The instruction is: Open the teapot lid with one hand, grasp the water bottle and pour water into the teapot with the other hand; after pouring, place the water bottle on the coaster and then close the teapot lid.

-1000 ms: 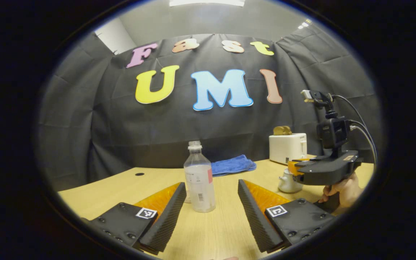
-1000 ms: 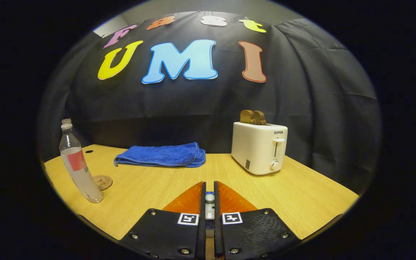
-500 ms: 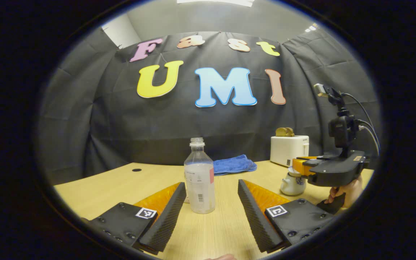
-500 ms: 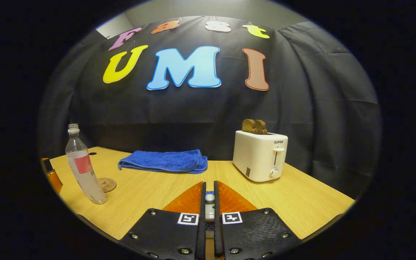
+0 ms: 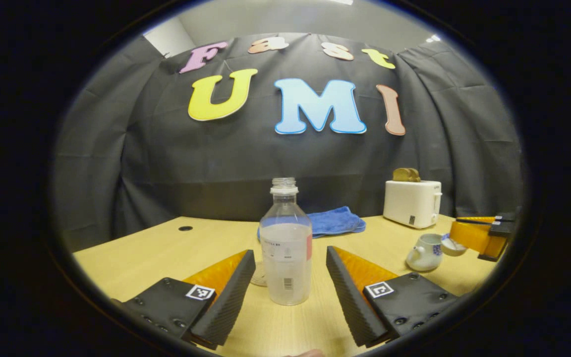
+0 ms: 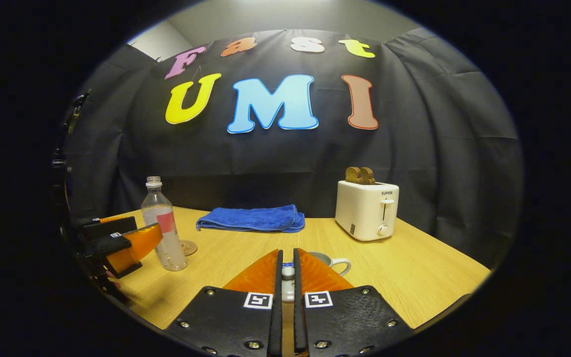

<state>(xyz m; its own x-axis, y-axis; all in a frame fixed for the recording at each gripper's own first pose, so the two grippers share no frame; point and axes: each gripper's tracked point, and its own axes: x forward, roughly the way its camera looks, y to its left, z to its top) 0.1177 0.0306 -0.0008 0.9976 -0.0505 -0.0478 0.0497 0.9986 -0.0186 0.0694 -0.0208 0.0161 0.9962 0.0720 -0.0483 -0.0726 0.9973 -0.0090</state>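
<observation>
On the table [image 6: 414,267], taking the water bottle [image 5: 286,248] as landmark in the left gripper view: the coaster [image 5: 258,274] lies just behind it to the left, the towel [image 5: 335,221] behind it, the teapot [image 5: 424,253] to its right, and the toaster [image 5: 412,202] behind the teapot.

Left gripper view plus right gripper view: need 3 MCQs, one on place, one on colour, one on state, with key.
1. Where is the coaster?
A. beside the water bottle
B. under the toaster
C. on the towel

2. What colour is the towel?
A. red
B. blue
C. white

3. How is the teapot lid?
A. seated on the teapot
B. lying on the table
C. lifted off, held by the right gripper

Key: 1 A, it lies at the bottle's base. 2 B, plainly blue. 3 C, it hangs clear of the teapot, knob between shut fingers.
</observation>
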